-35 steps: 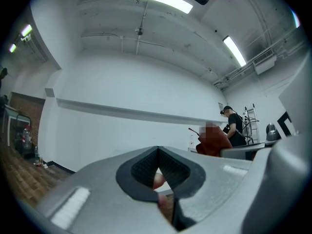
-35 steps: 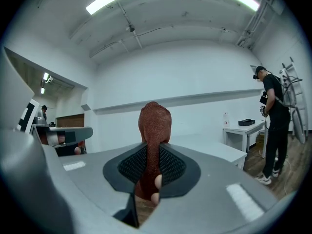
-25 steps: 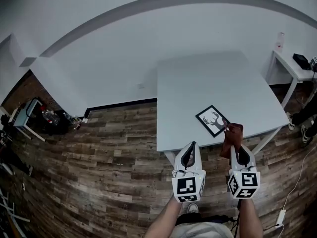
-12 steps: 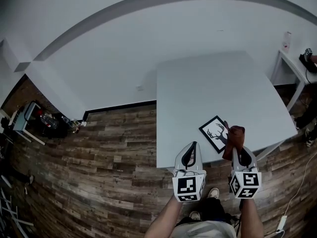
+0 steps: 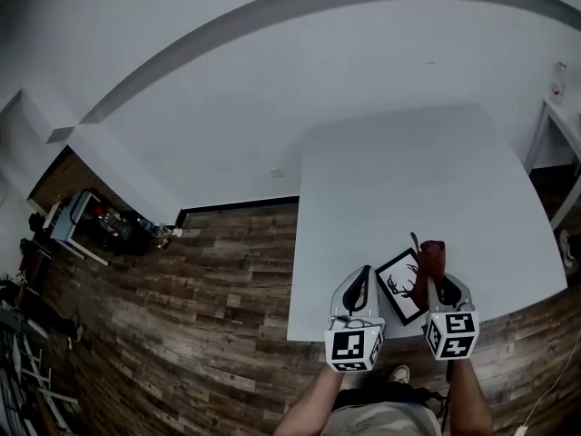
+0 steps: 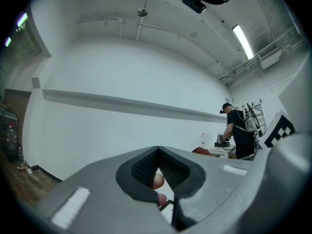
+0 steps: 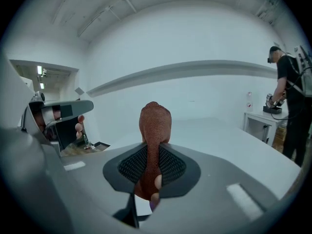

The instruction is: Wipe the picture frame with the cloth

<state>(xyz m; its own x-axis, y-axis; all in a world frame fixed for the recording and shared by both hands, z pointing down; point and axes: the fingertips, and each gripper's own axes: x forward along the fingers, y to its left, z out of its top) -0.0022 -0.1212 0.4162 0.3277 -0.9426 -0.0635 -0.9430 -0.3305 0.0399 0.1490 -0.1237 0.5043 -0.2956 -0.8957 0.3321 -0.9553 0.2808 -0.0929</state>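
A small black picture frame (image 5: 400, 285) with a deer print lies flat near the front edge of the grey table (image 5: 418, 189). My right gripper (image 5: 434, 278) is shut on a brown cloth (image 5: 430, 262), which bunches up above the frame's right side; in the right gripper view the cloth (image 7: 154, 130) stands up from between the jaws. My left gripper (image 5: 361, 280) is shut with nothing in it, just left of the frame over the table's front edge. In the left gripper view its jaws meet at a point and the cloth (image 6: 201, 150) peeks over them.
Wood-plank floor (image 5: 218, 298) spreads left of the table, with a cluttered cart (image 5: 86, 221) by the white wall. A small white side table (image 5: 565, 116) stands at the far right. A person (image 6: 239, 130) works at a bench in the background.
The view has moved closer to the table. Both grippers have advanced from over the floor to the table's front edge, and the cloth now hangs over the frame's right side.
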